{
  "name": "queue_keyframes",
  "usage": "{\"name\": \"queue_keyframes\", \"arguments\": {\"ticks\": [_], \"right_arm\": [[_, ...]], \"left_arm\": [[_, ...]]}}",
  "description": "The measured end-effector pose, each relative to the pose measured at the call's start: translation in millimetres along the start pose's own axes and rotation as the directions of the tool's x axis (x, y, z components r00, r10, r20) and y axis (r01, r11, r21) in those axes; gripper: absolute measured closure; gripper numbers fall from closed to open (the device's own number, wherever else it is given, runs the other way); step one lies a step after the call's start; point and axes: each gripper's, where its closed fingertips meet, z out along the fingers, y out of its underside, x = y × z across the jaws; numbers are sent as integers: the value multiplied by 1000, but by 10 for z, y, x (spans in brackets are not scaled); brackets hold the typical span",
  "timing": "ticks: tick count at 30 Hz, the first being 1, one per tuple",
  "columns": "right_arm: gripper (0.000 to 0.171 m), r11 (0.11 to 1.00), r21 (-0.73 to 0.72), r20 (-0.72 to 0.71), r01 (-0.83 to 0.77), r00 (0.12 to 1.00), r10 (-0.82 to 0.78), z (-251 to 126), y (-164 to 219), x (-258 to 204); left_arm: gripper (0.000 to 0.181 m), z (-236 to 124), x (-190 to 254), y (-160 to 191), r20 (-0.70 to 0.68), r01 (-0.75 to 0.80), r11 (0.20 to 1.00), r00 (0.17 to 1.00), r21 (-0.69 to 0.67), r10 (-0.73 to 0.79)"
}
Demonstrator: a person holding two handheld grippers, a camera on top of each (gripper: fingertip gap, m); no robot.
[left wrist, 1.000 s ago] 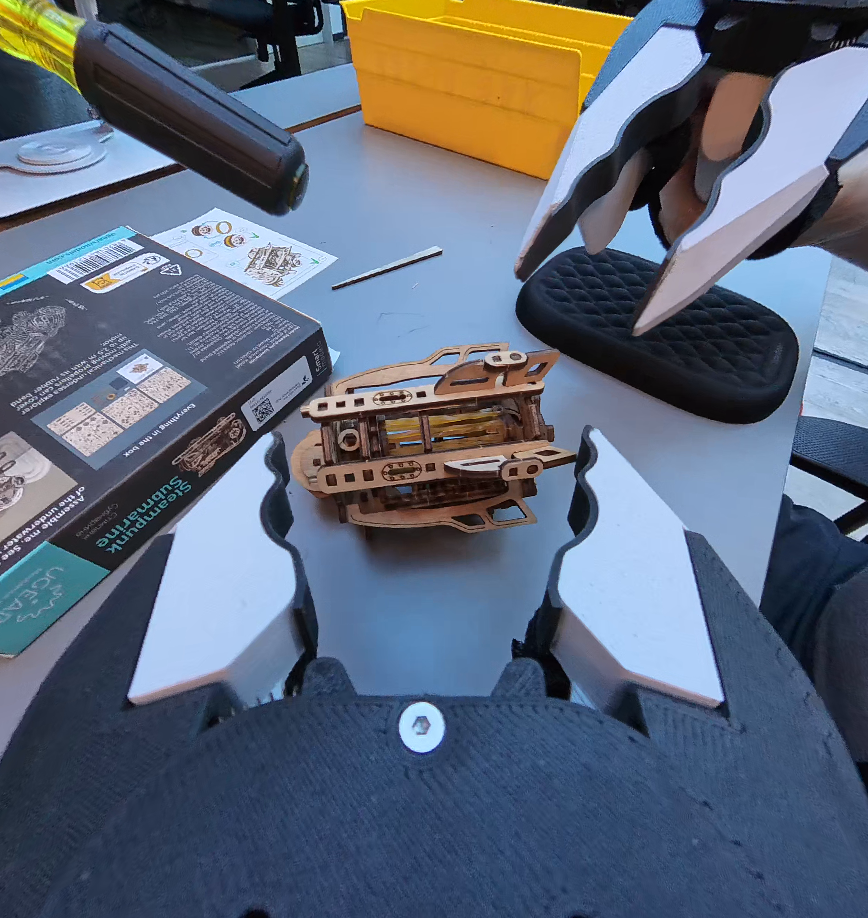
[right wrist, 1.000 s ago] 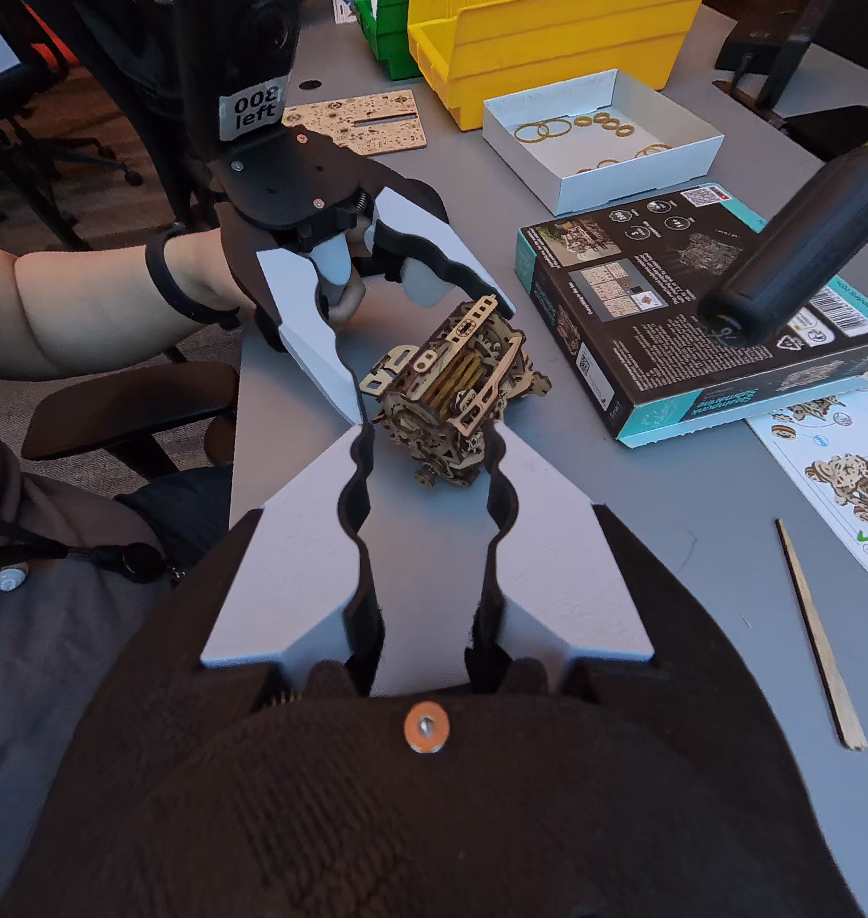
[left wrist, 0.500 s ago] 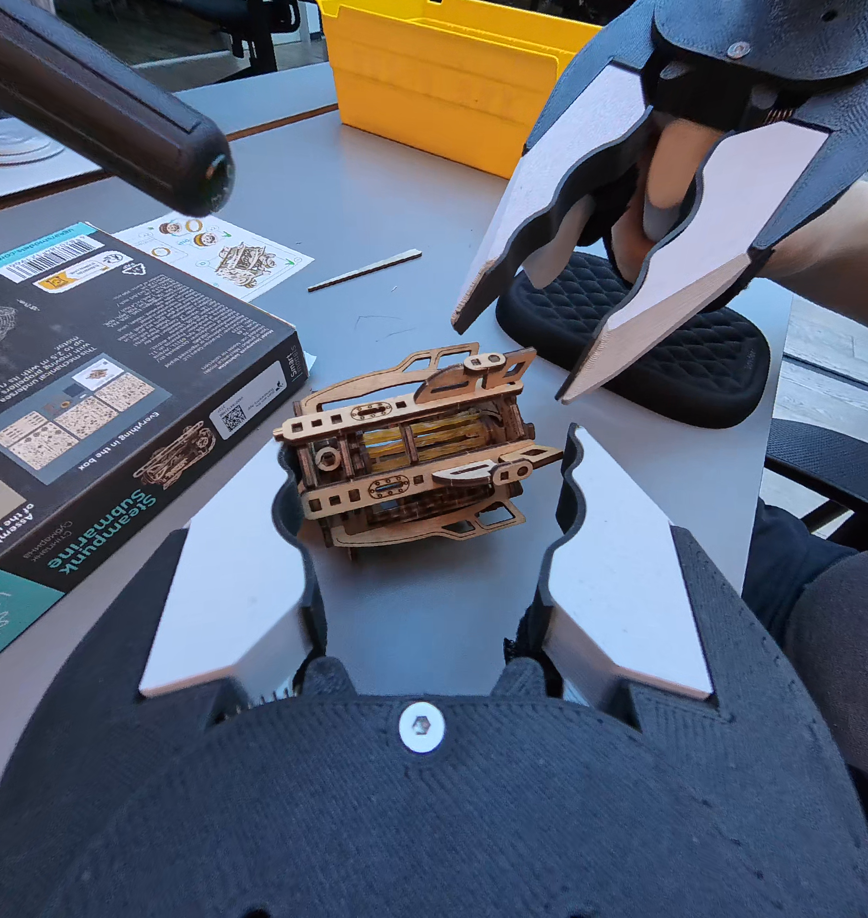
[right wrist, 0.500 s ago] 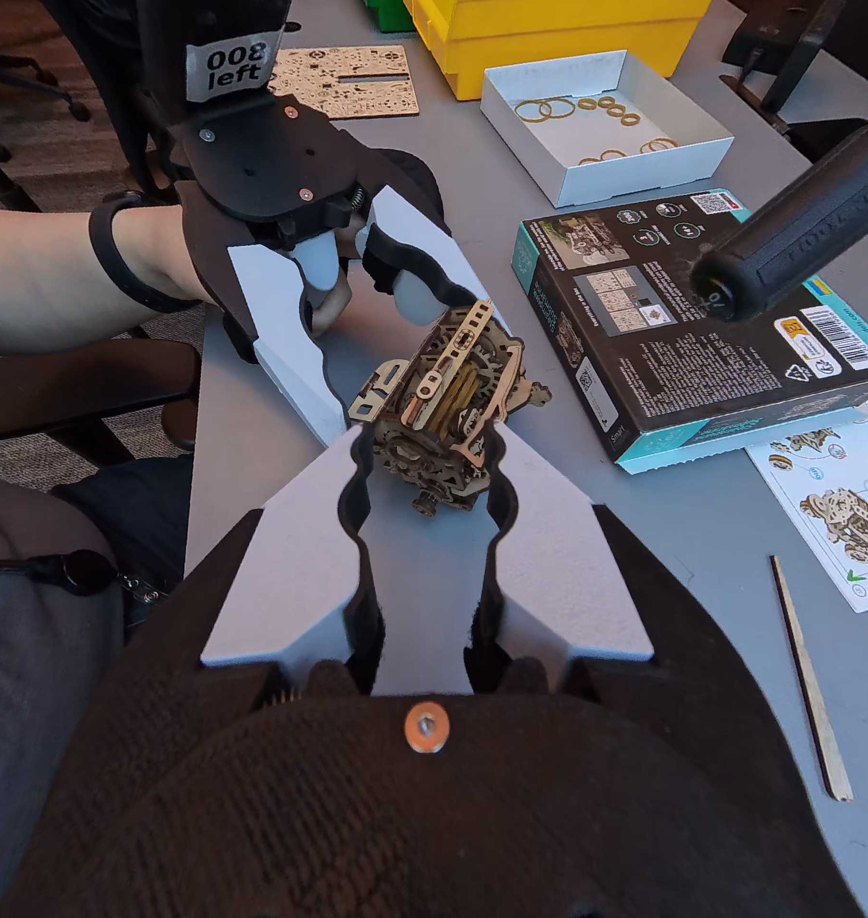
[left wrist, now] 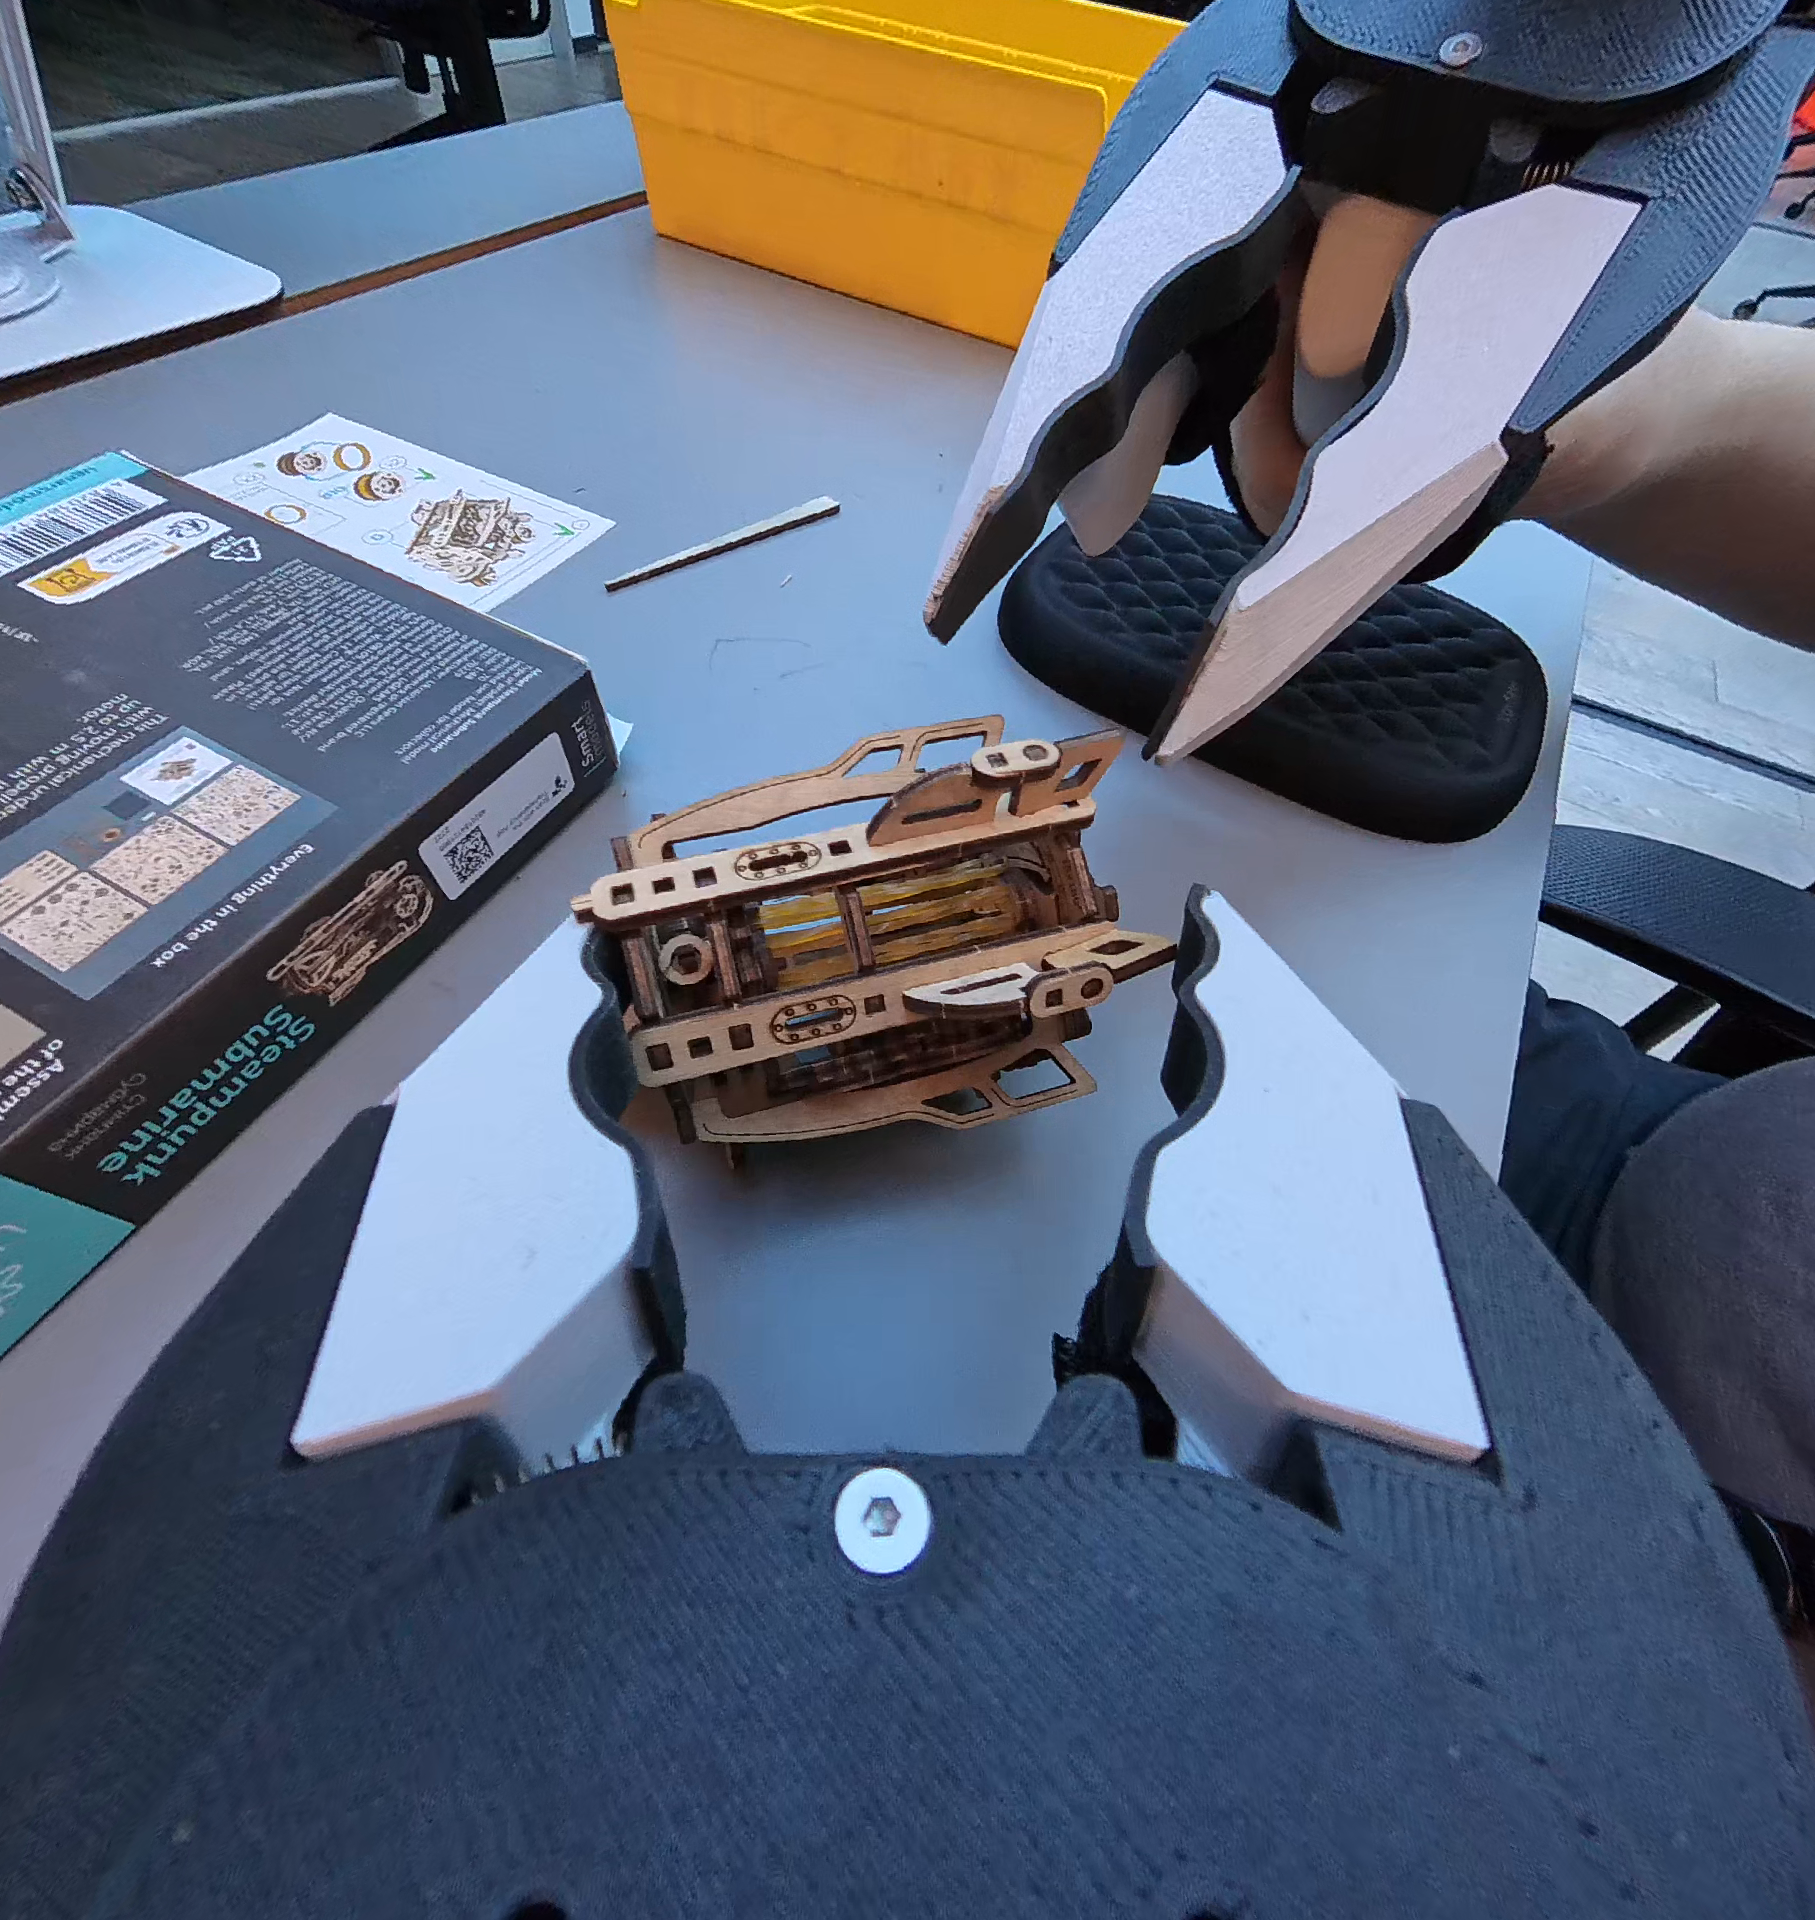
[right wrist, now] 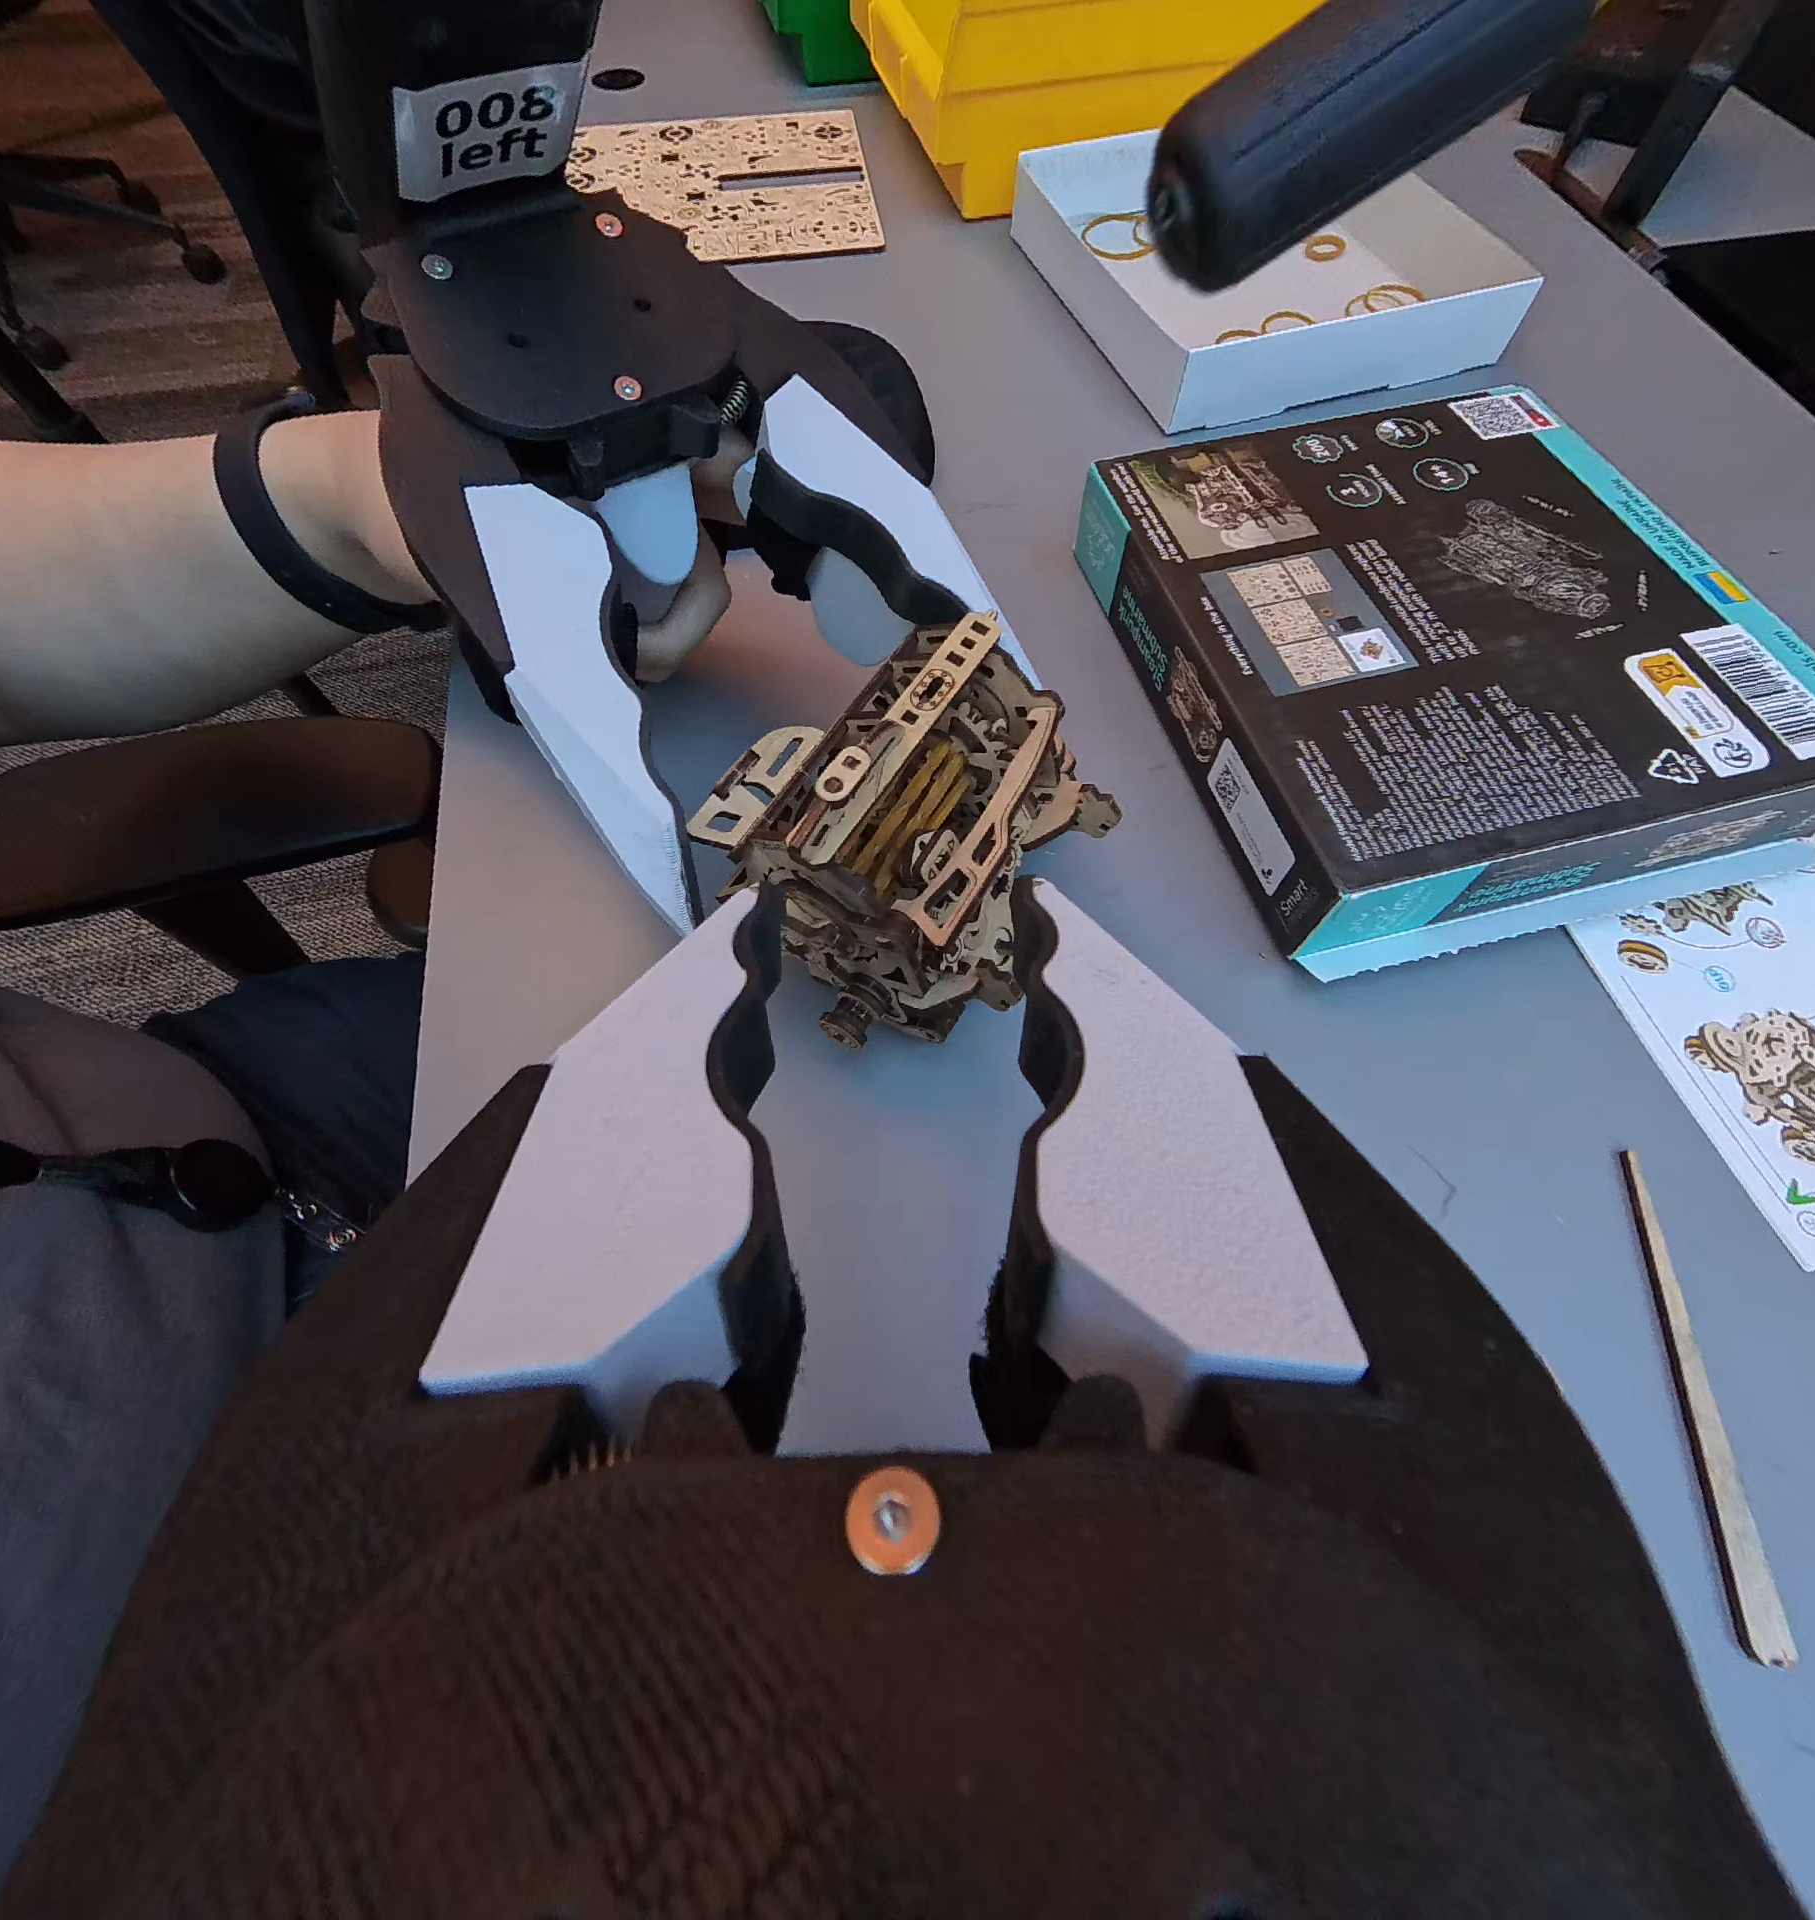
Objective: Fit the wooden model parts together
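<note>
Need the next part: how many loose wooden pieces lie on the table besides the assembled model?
2. A punched sheet lies at the far end beside the yellow bin; a thin stick lies near the instruction sheet. Others may be hidden.

Black box [left wrist: 207,831] close beside model [left wrist: 851,956].

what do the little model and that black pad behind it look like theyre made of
Model: thin laser-cut plywood by its look, pale unfinished faces with dark cut edges, yellowish bands inside. Black pad: soft fabric-covered cushion, probably foam, judging by the quilted diamond pattern.
</note>
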Motion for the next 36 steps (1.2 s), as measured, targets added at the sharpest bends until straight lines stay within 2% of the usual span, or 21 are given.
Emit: {"name": "queue_keyframes", "arguments": {"ticks": [8,17,20,24,26,31,36], "right_arm": [[127,1000,11,57,-29,998,28,37,-82,-77],[128,986,22,188,-167,969,160,20,-241,-87],[130,955,9,252,-297,925,285,45,-278,-77],[138,860,-86,403,-504,771,492,88,-329,-151],[138,820,-145,416,-553,718,558,130,-305,-148],[140,812,-198,390,-549,715,579,183,-273,-125],[140,826,-170,388,-537,735,557,145,-344,-104]], "left_arm": [[78,-63,48,37,-46,-42,999,998,-27,41],[78,-105,96,60,-93,-86,996,992,-28,83],[78,-103,114,58,-116,-96,995,989,-27,93],[78,-96,146,57,-136,-119,993,984,-23,115],[78,-95,154,59,-135,-131,991,983,-23,127],[78,-94,154,57,-136,-131,991,983,-18,127],[77,-97,139,55,-136,-109,994,985,-7,107]]}}
